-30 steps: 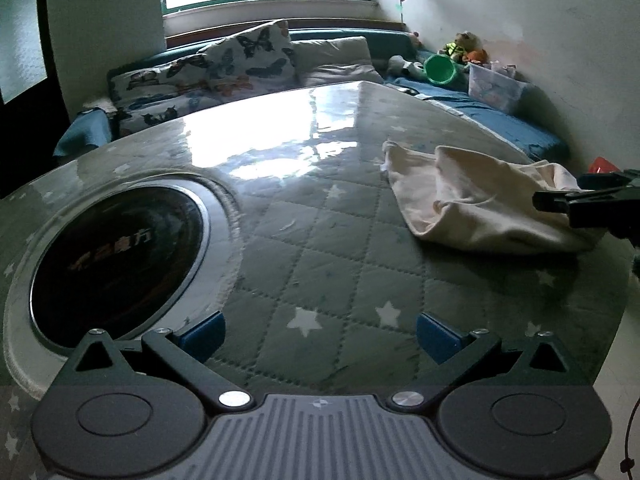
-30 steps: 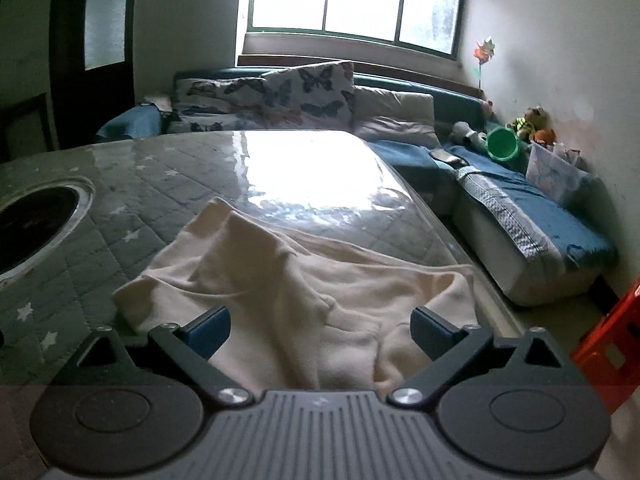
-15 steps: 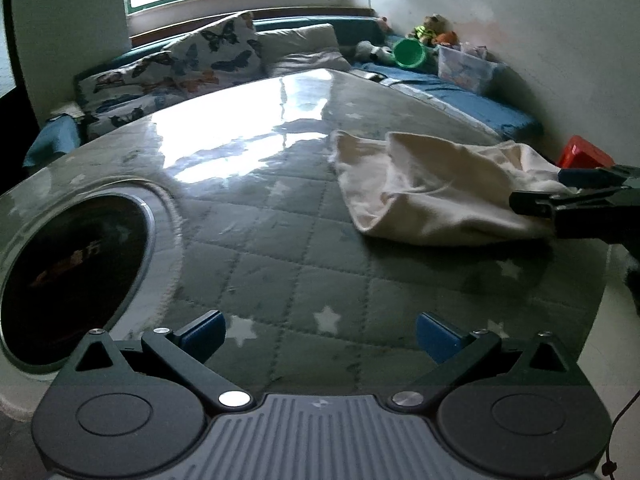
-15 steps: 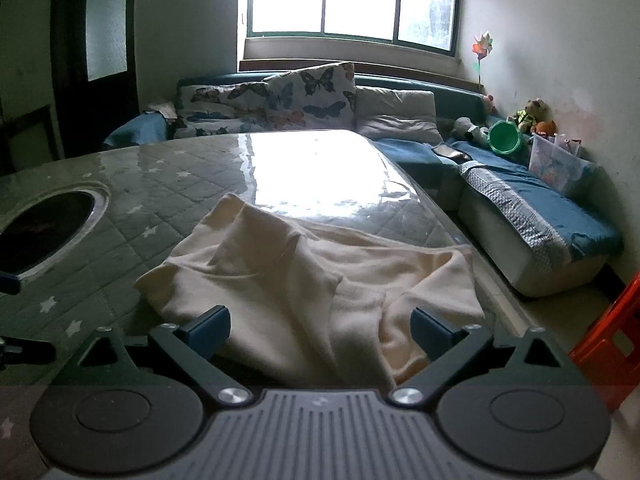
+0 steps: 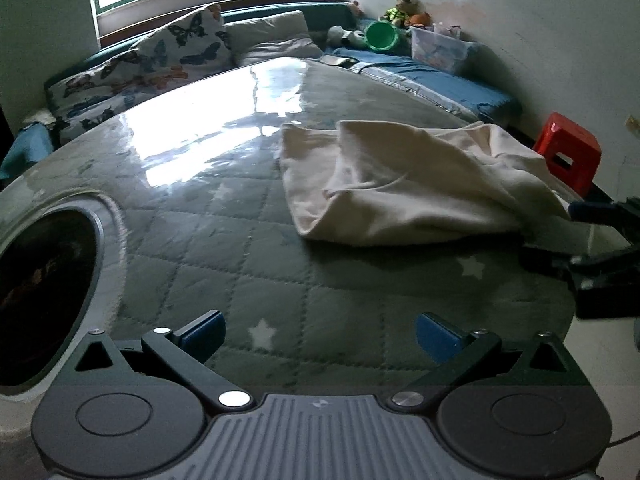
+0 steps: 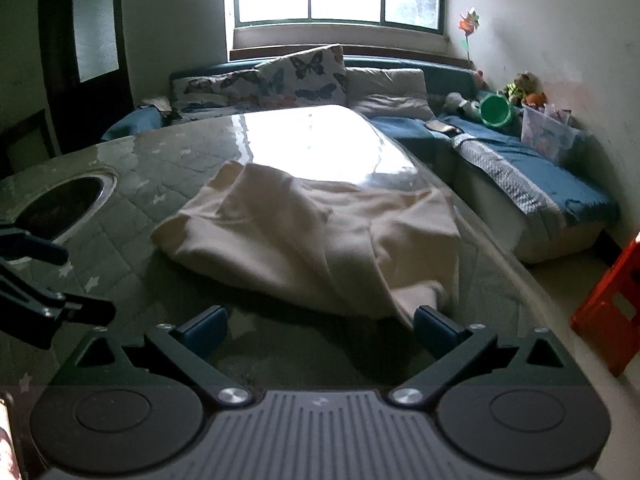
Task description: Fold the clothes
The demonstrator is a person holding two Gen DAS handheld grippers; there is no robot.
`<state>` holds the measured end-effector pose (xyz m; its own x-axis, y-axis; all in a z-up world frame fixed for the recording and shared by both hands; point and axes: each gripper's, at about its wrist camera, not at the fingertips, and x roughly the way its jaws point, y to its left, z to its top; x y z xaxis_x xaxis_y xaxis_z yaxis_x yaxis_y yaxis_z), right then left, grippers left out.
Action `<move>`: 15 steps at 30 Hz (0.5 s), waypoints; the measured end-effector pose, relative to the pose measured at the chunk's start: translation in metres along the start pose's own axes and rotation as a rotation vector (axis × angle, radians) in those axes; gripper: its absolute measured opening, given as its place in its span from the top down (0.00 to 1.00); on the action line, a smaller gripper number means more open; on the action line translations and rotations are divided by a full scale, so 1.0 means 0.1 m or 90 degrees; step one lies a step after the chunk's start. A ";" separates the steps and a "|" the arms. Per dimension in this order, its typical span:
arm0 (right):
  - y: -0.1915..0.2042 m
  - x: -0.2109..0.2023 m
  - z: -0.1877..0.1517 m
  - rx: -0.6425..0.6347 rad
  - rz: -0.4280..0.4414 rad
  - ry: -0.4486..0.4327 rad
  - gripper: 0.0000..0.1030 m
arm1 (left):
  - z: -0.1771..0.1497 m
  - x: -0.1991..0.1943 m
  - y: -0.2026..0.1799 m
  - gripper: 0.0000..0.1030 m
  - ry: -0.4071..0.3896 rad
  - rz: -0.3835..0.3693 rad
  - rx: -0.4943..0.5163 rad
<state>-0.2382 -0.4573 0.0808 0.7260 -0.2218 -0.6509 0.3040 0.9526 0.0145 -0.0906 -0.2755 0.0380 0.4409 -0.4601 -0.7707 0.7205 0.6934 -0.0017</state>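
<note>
A cream garment (image 5: pixel 404 184) lies crumpled on the quilted grey table (image 5: pixel 256 256), toward its right side. It also shows in the right wrist view (image 6: pixel 312 236), just ahead of my right gripper (image 6: pixel 320 330). That gripper is open and empty, its right pad close to the garment's near hem. My left gripper (image 5: pixel 318 334) is open and empty, low over the bare table, to the left of the garment. The right gripper shows at the right edge of the left wrist view (image 5: pixel 556 236).
A dark round inset (image 5: pixel 40 296) sits in the table at the left. A sofa with butterfly cushions (image 6: pixel 296 76) and blue covers runs behind and to the right. A red stool (image 5: pixel 572 152) stands on the floor at the right.
Both grippers have pulled back from the garment. The left view has swung right, bringing the garment nearer the middle. The garment's near edge has been dragged toward the table's front.
</note>
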 end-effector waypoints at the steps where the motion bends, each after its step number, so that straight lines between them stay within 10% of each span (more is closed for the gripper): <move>1: -0.01 0.00 -0.03 0.004 -0.001 0.003 0.02 | 0.01 0.01 -0.03 0.00 0.002 -0.003 0.004; 15: -0.15 0.03 -0.18 0.058 -0.011 0.032 0.02 | 0.15 0.13 -0.22 0.00 0.018 -0.009 0.024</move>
<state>-0.2512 -0.4686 0.0651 0.6895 -0.2253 -0.6884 0.3728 0.9252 0.0706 -0.0922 -0.3048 0.0379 0.4152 -0.4535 -0.7886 0.7466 0.6652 0.0105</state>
